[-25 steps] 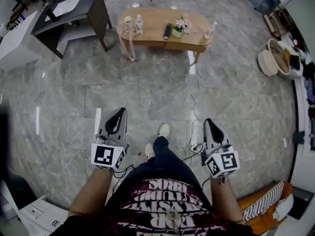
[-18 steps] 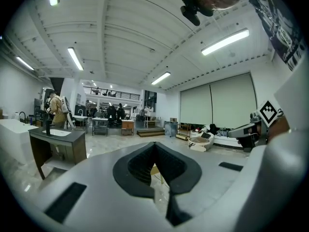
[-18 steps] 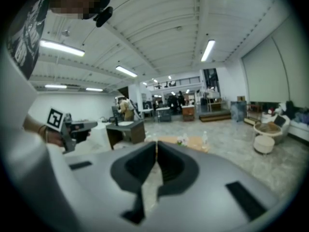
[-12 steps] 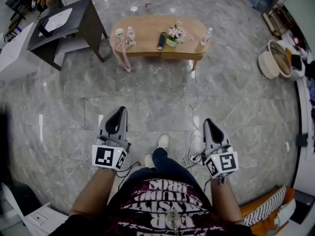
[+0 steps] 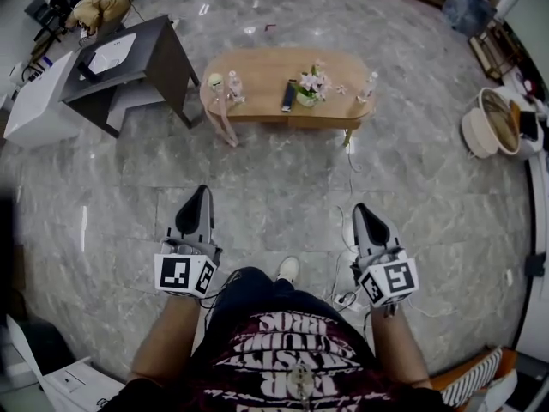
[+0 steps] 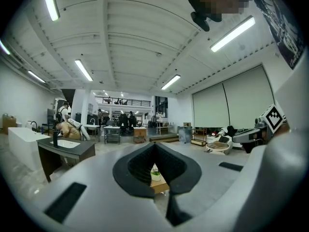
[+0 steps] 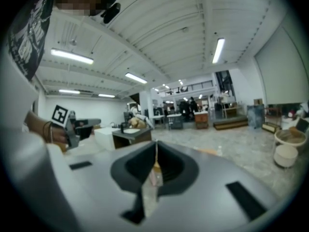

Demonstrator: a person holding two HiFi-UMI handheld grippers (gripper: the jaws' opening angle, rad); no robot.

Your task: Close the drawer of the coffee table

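We have both grippers out in front over the marble floor point(image 5: 274, 174). Left gripper point(image 5: 202, 193): jaws pressed together, nothing between them. Right gripper point(image 5: 361, 210): same, jaws together and empty. The coffee table point(image 5: 257, 69) is at far centre, well apart from both, with a flower pot point(image 5: 310, 89), a remote point(image 5: 290, 95) and bottles on top. We cannot tell the drawer's state from here.
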